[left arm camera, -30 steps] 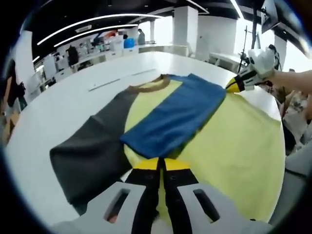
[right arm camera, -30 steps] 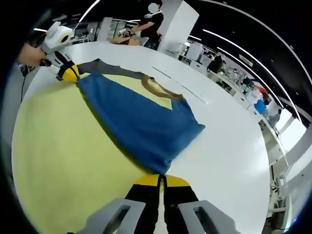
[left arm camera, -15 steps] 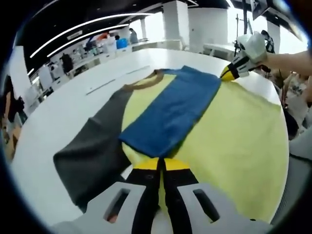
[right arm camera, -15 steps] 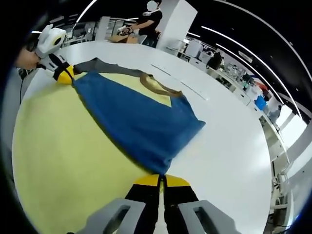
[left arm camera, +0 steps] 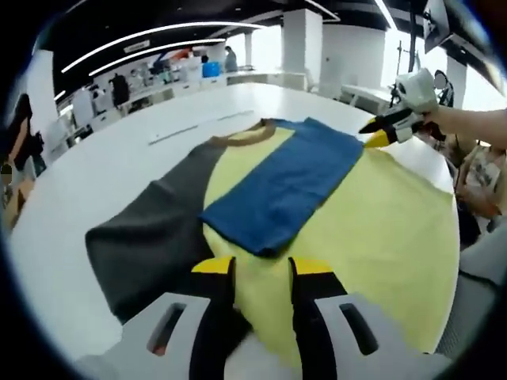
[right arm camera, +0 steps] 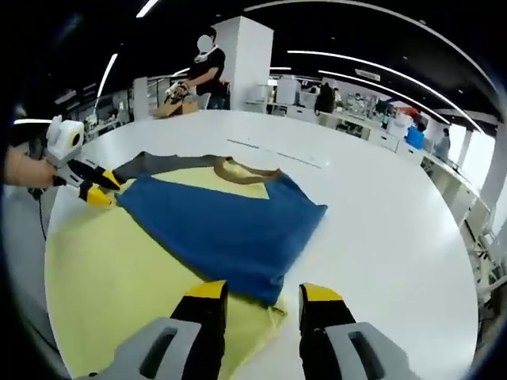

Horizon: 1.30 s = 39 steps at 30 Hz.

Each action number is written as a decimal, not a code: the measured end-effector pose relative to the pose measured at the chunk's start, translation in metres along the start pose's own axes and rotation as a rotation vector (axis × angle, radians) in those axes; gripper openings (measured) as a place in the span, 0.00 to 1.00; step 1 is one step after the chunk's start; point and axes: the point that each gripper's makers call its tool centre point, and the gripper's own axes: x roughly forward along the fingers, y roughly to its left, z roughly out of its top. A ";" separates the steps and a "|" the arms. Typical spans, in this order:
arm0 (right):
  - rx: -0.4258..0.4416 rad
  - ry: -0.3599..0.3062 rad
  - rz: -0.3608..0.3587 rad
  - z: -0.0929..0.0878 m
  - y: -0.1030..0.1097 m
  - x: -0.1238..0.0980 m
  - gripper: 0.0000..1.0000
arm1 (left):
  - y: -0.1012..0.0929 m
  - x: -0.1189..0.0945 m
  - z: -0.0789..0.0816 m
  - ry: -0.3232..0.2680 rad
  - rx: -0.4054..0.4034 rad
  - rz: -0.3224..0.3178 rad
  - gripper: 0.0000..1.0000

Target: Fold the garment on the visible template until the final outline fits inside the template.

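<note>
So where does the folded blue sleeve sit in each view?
Left gripper view: the blue sleeve lies at centre, running up-right from above the left hand-held gripper.
Right gripper view: it lies at centre, above the right hand-held gripper.
Shared landmark: the brown collar.

I can read no text, label, brand or number anywhere in either of my two gripper views.
</note>
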 end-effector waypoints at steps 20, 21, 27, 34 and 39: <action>0.034 -0.091 0.132 0.027 0.040 -0.046 0.97 | 0.029 -0.045 0.012 -0.163 -0.168 0.137 0.84; 0.030 -0.093 0.134 0.028 0.041 -0.049 0.98 | 0.030 -0.048 0.011 -0.165 -0.173 0.144 0.86; 0.020 -0.099 0.152 0.029 0.048 -0.065 0.99 | 0.043 -0.061 -0.001 -0.153 -0.208 0.205 0.92; 0.011 -0.104 0.149 0.028 0.052 -0.082 0.99 | 0.048 -0.070 -0.023 -0.124 -0.247 0.237 0.90; 0.012 -0.110 0.146 0.029 0.058 -0.093 0.99 | 0.056 -0.078 -0.039 -0.091 -0.269 0.270 0.82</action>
